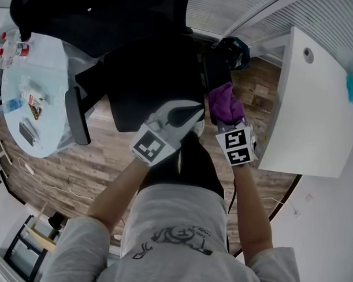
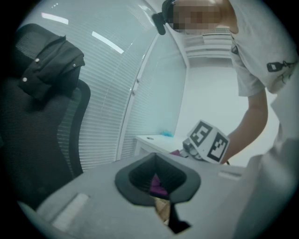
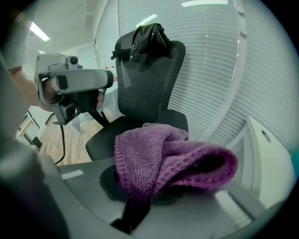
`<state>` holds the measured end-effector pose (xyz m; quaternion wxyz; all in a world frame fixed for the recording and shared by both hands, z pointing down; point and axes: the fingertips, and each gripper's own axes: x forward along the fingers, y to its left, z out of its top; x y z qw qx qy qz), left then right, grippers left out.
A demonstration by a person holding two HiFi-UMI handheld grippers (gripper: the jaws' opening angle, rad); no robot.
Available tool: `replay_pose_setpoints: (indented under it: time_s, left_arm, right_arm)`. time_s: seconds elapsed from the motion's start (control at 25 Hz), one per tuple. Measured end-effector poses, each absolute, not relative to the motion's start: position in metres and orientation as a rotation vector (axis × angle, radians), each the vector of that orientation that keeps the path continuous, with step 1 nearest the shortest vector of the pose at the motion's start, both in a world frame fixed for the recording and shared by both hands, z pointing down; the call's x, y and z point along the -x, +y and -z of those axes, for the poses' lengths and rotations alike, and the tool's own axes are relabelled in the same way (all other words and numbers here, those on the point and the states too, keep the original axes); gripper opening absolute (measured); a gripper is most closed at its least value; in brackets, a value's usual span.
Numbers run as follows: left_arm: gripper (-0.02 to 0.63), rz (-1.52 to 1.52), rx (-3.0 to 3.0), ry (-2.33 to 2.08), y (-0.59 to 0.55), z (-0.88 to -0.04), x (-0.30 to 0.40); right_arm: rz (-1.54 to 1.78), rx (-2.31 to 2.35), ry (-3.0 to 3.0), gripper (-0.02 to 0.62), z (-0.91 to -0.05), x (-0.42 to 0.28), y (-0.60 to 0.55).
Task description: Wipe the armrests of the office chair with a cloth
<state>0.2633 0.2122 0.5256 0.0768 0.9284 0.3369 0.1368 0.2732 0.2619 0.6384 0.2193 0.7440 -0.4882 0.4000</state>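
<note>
Landmark: white desk.

- The desk is standing on wood-plank flooring, which is running out to its left beneath the other furniture.
- Slatted blinds are covering the glazing beyond the desk's far end and are continuing behind it.
- A plain white wall is bounding the room at the desk's near end.
- A small blue item is lying on the desk top; its kind cannot be told.
- A round pale table is standing well to the left of the desk, carrying small bottles and packets.
- A thin cable is trailing over the floor below that table.
- Strip lights are glowing overhead, up and left of the desk.
</note>
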Motion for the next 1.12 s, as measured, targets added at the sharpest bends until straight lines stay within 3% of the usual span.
replay_pose_setpoints:
  time_s: [0.24,0.64,1.12]
  left_arm:
    - [0.002,-0.424,-2.775,1.01,0.219,-0.526,-0.257]
    - [0.002,-0.413,-2.777,0.99,0.23,-0.511,-0.25]
    - [0.002,-0.229,-2.795,0.918,0.23,-0.403,-0.241]
  right_arm:
    - [-1.119,-2.105,-1.327,0.032,-0.634,-0.236,0.29]
    - [-1.109,-2.157,-1.354,0.032,-0.626,-0.241,0.291]
    - [-0.739,-2.444,-1.405,0.032,-0.474,-0.265,0.29]
